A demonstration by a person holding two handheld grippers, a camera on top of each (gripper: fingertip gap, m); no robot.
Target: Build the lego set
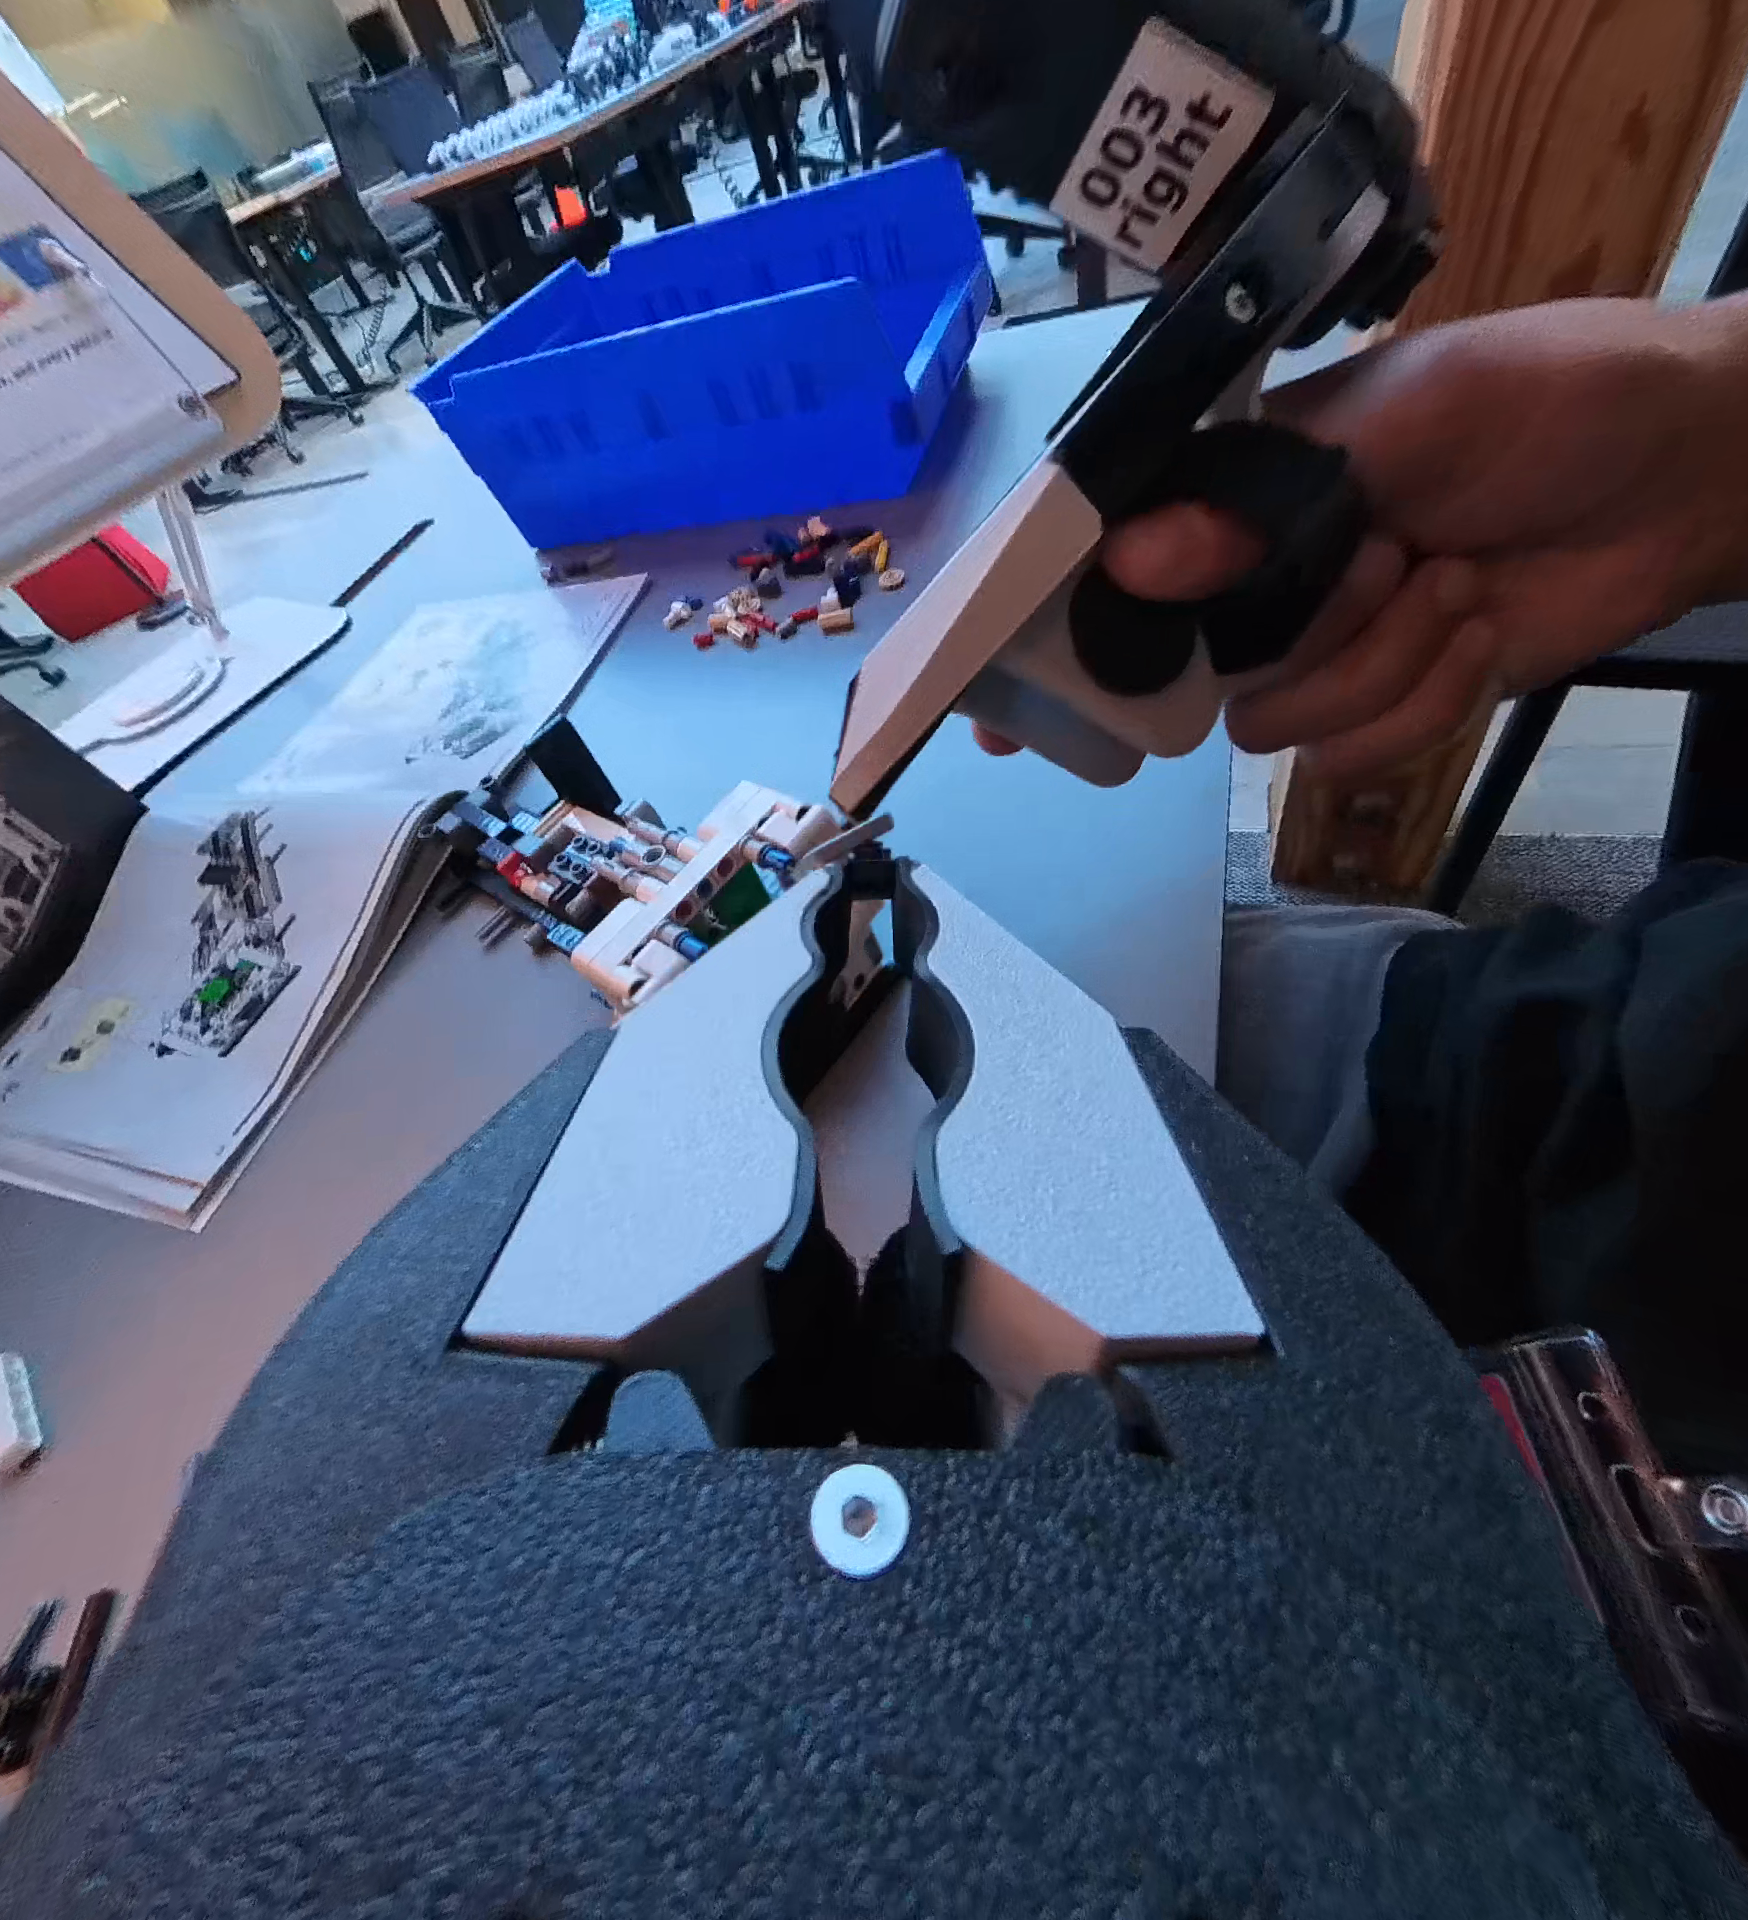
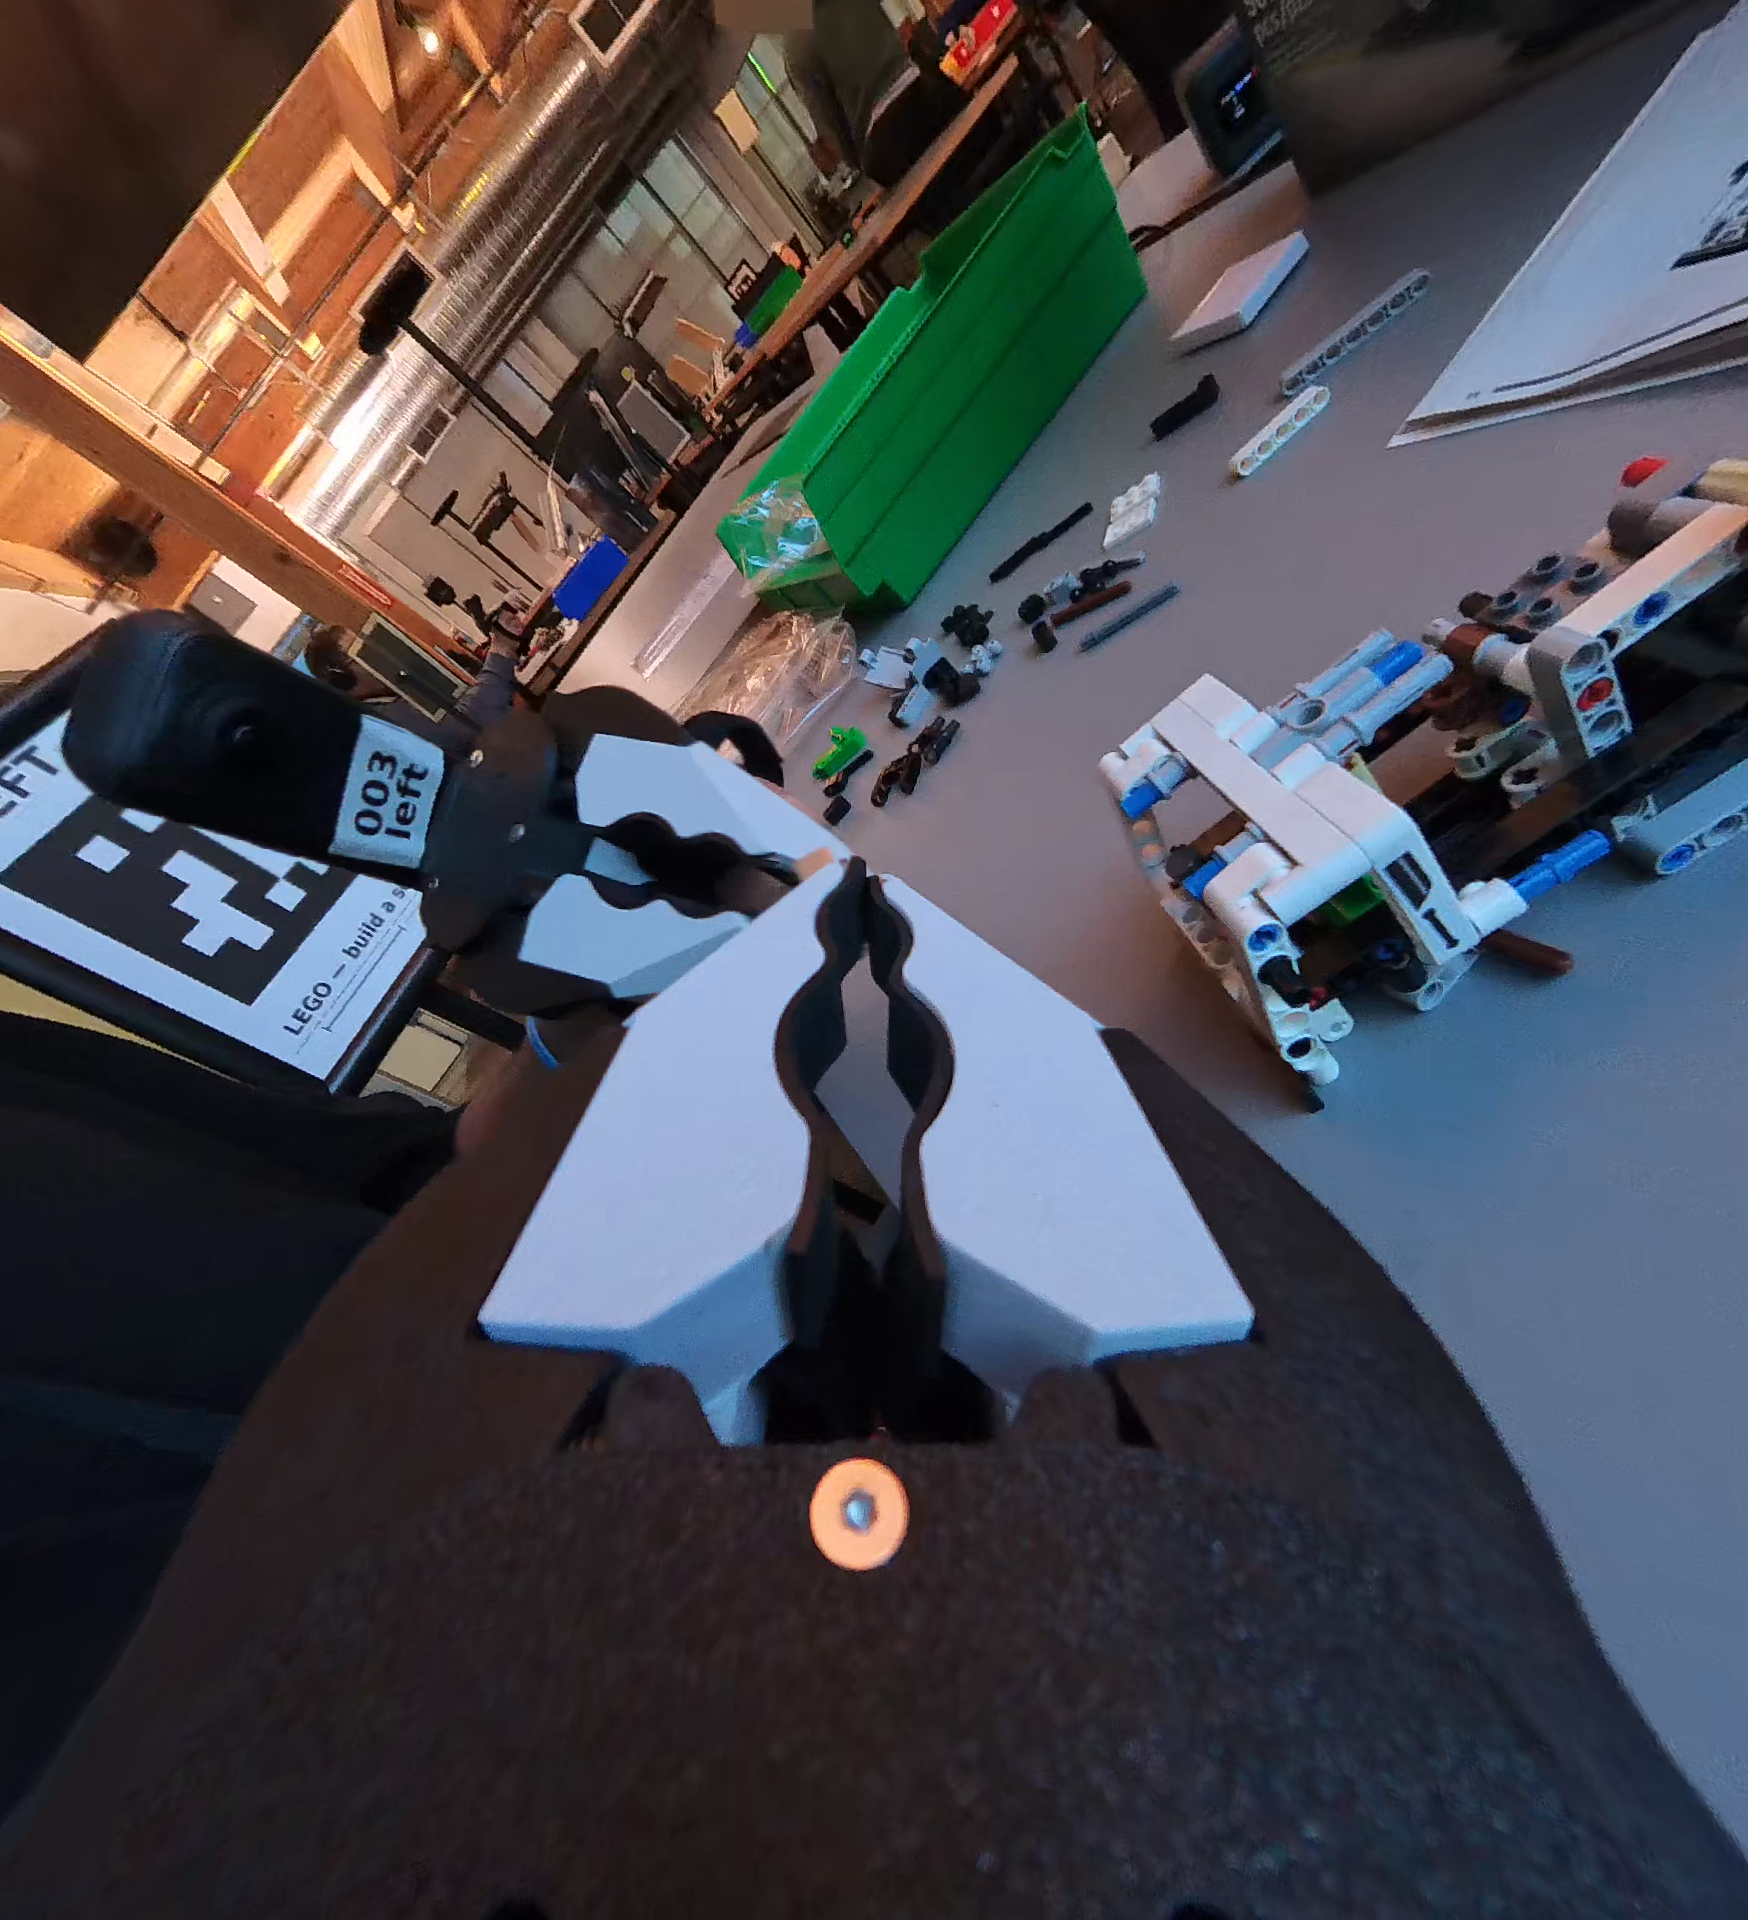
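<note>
Your left gripper (image 1: 868, 883) fingers pinch a small black piece just beside the half-built Technic model (image 2: 1389, 831), while your right gripper (image 2: 859, 883) fingers look closed on a grey bit, probably mating them.

Gripper body (image 1: 953, 1662): black, rough-textured plastic. Fingers (image 1: 662, 1164): matt grey. Blue bin (image 1: 724, 416): glossy plastic. Booklet (image 1: 174, 987): paper. Post (image 1: 1556, 145): bare wood. Table (image 2: 1472, 1195): smooth, matt grey.
</note>
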